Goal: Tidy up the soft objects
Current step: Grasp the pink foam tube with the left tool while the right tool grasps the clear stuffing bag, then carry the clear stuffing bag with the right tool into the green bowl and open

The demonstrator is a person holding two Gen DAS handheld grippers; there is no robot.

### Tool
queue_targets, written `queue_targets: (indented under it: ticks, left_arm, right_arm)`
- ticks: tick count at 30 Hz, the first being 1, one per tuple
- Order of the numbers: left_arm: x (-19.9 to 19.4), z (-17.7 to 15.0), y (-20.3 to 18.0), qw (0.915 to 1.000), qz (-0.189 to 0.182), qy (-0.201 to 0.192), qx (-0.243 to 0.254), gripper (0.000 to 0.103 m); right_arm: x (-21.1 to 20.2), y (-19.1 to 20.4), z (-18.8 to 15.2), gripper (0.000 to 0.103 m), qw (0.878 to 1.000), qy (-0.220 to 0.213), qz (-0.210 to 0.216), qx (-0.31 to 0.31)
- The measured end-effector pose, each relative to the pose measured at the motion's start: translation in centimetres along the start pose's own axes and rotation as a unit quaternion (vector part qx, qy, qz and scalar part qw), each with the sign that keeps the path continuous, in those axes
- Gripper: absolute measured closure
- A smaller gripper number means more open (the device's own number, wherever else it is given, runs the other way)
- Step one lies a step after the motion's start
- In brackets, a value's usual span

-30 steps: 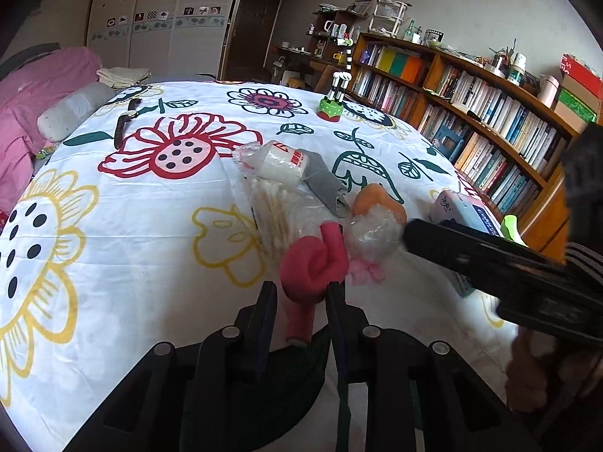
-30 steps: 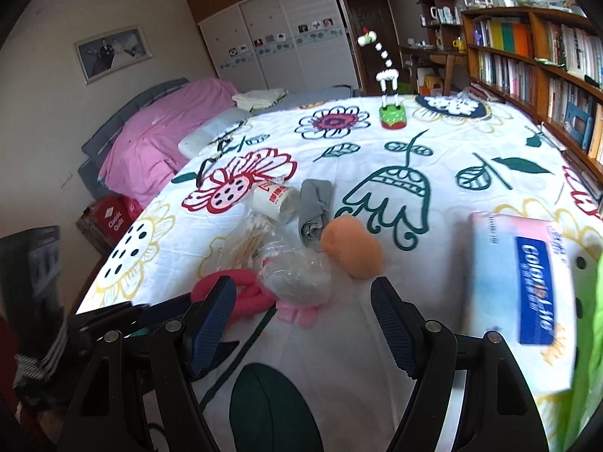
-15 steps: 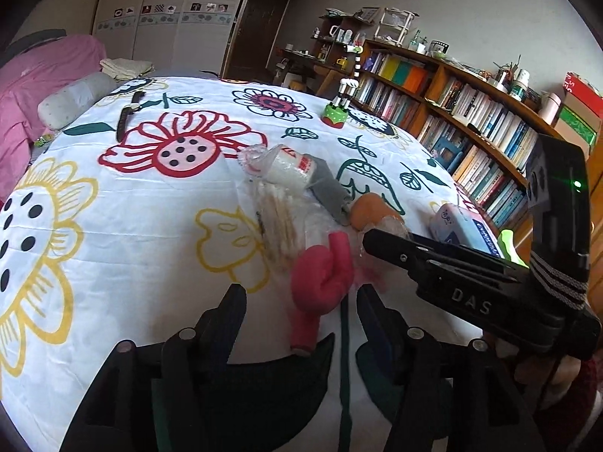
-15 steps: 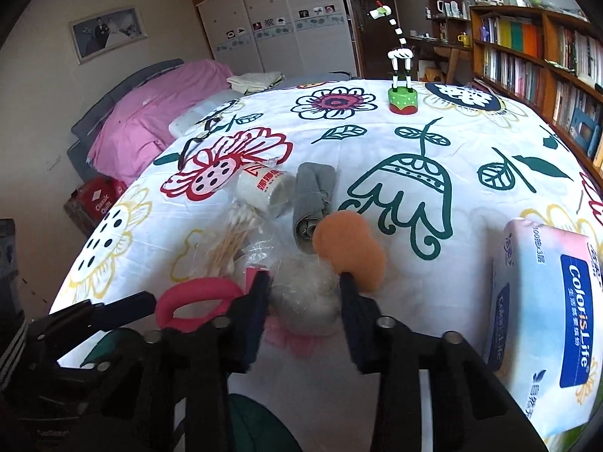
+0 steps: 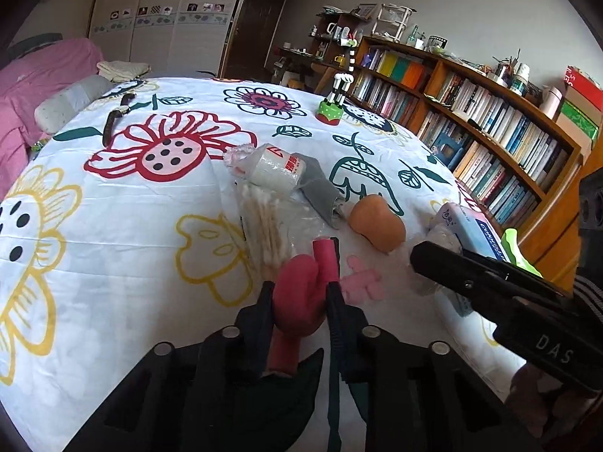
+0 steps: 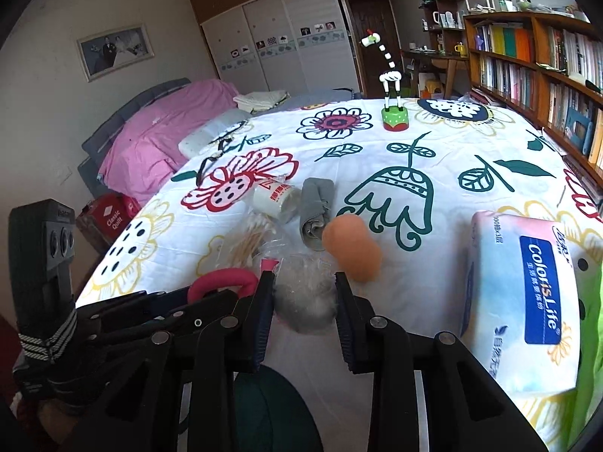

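Left tool (image 5: pixel 297 293) is closing on the pink foam loop (image 5: pixel 301 301), pads already against its bulge; the loop's long axis runs straight ahead along the fingers, free end pointing away toward the cotton swabs (image 5: pixel 264 226) on the tabletop (image 5: pixel 113 245).

Right tool (image 6: pixel 303 293) pinches the clear plastic bag of stuffing (image 6: pixel 305 293), directly between its fingers, beside the orange sponge (image 6: pixel 352 246).

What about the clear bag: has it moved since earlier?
Yes. In the left view the bag went right, from the sponge toward the tissue pack.
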State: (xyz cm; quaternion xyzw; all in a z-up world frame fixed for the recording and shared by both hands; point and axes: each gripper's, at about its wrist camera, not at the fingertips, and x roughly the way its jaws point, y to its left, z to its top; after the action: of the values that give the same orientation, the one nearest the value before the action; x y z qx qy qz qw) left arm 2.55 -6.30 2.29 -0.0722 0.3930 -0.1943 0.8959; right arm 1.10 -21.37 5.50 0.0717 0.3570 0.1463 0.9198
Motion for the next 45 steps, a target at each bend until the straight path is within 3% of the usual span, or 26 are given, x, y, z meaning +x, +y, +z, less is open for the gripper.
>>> queue_targets:
  ticks: [11,20,21,23,24,25,26,35,37,45]
  left_arm:
    - [-2.7,-0.4,-0.3,0.9997,0.010,-0.023,-0.003,0.086]
    - [-1.9,-1.0,-0.5,0.9999,0.011,0.000,-0.004,0.085]
    - [-1.8,-1.1,-0.4,0.9999,0.011,0.004,-0.006,0.080]
    - [-1.4,-1.1,-0.3,0.9998,0.016,0.009,-0.011,0.061]
    - [-1.3,-1.2,-0.3,0.9997,0.018,0.009,-0.012,0.046]
    - [-1.3,-1.3,-0.3,0.9997,0.020,0.007,-0.012,0.038]
    - [-1.2,-1.3,-0.3,0.9997,0.022,0.004,-0.010,0.038]
    - [0.7,-1.4,-0.3,0.9994,0.028,0.021,0.003,0.039]
    - [0.8,-1.4,-0.3,0.9994,0.026,0.022,0.004,0.070]
    - [-0.2,-1.6,-0.9,0.9994,0.027,0.020,0.007,0.070]
  right_arm:
    - [-2.7,-0.4,-0.3,0.071,0.999,-0.030,0.008,0.012]
    - [-4.6,-1.0,-0.8,0.071,0.999,-0.043,0.007,0.022]
    - [-4.7,-1.0,-0.9,0.071,0.999,-0.044,0.008,0.023]
    - [-5.1,-1.0,-1.1,0.071,0.999,-0.047,0.008,0.025]
    - [-5.3,-1.1,-1.1,0.071,0.998,-0.048,0.008,0.026]
    - [-5.4,-1.1,-1.2,0.071,0.998,-0.050,0.009,0.026]
    - [-5.6,-1.2,-1.2,0.071,0.998,-0.052,0.010,0.026]
    - [-6.9,-1.5,-1.5,0.071,0.998,-0.062,0.010,0.031]
    - [-7.1,-1.5,-1.5,0.071,0.997,-0.064,0.010,0.031]
    - [-8.3,-2.1,-1.9,0.071,0.997,-0.071,0.004,0.038]
